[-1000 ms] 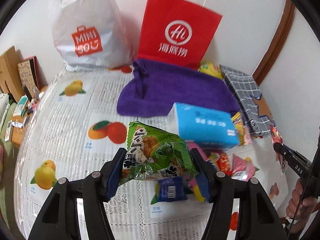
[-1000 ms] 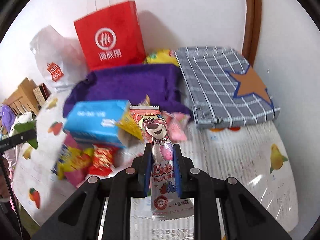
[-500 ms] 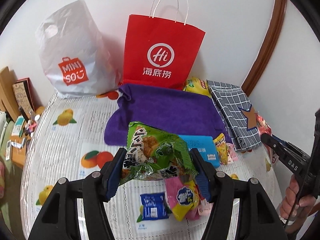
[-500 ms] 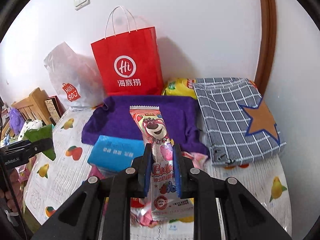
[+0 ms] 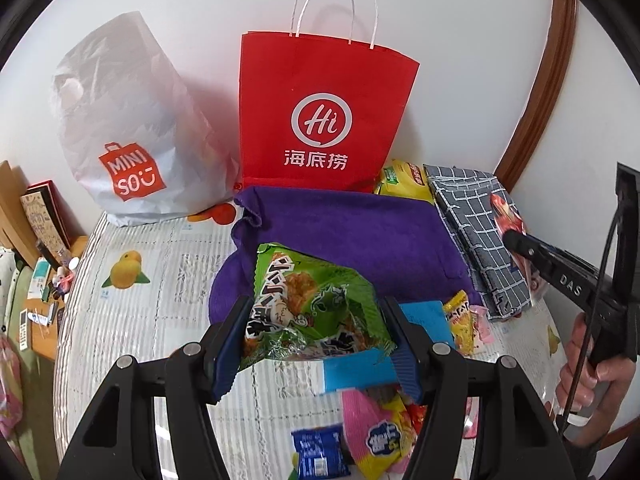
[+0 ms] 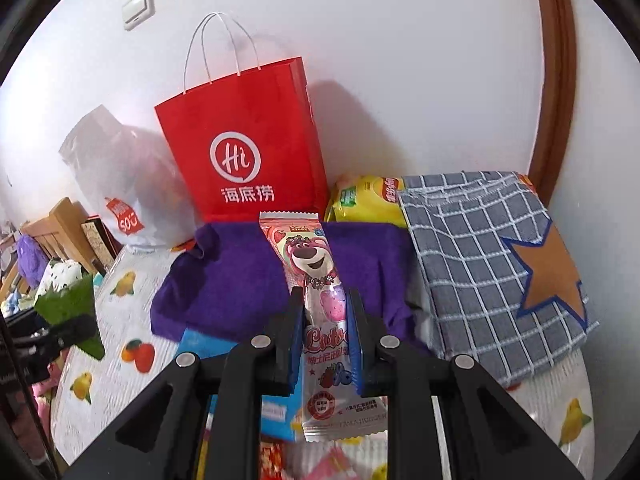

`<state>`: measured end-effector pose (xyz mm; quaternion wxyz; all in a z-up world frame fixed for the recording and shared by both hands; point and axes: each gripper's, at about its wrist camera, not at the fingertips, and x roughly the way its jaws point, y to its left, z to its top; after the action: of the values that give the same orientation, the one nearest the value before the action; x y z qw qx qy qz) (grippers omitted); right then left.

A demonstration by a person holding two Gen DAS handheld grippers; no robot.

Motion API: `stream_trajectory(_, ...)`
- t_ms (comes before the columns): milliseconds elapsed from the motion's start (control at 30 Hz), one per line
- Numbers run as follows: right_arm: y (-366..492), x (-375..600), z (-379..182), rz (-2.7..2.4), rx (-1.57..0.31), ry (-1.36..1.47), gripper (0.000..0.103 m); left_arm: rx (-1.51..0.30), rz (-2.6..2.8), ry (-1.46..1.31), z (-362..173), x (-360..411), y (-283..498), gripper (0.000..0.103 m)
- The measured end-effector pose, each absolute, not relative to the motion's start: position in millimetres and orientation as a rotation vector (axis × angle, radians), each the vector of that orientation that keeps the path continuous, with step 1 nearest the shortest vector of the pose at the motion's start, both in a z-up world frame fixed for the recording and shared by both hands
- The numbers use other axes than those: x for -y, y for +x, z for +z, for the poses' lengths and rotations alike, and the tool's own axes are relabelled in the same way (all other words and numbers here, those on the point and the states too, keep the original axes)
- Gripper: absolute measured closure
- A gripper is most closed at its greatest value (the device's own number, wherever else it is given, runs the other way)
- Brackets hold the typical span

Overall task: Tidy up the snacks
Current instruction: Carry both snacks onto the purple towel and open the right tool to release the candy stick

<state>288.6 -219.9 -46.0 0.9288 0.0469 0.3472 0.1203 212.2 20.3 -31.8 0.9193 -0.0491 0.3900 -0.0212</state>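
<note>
Two grippers, each clamped on a snack above the table

The left gripper [image 5: 316,340] pinches a crinkled green snack bag [image 5: 308,304] between its blue pads; the right gripper [image 6: 325,336] squeezes a tall pink bear-printed packet [image 6: 320,300] that stands upright, extending past the fingers both ways. At the far wall stand a red paper bag [image 5: 324,120] and a white plastic bag [image 5: 128,140], contents hidden. Loose snacks [image 5: 376,436] lie on the fruit-print tablecloth [image 5: 140,300] near a purple cloth [image 5: 360,232].

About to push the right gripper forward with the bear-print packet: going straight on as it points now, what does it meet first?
Most likely the purple cloth, directly ahead of the right gripper and its bear-print packet. Beyond it, the red paper bag stands against the wall. Height above the cloth is unclear.
</note>
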Motion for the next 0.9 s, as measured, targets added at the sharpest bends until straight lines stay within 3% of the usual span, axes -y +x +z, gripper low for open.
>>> stream_trajectory(900, 415.1, 209.5, -79.3, 0.246, -0.761, 0.064, 0.083, -0.827, -0.122, -0.132, -66.6, -18.8, 368.4, 0.041)
